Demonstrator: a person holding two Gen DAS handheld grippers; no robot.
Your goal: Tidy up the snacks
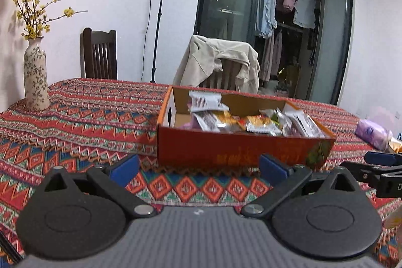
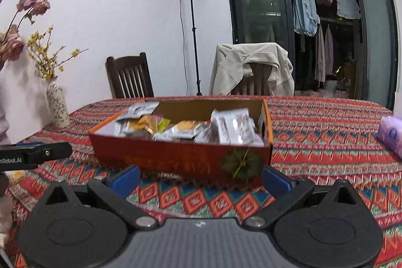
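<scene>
The snack box [image 1: 241, 147] sits mid-counter [image 1: 83, 112], its long axis crosswise to us, packets [image 1: 251, 121] piled inside. Just before the box, our left gripper [image 1: 198, 166] and right gripper [image 2: 201, 177] hover released, about equally near.

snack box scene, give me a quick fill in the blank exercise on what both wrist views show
1. The snack packets lie inside a red cardboard ____.
2. The box stands on a table covered with a patterned ____.
3. The left gripper and right gripper both have their fingers ____, holding nothing.
4. The vase holds yellow ____.

Missing words: box; tablecloth; open; flowers
</scene>
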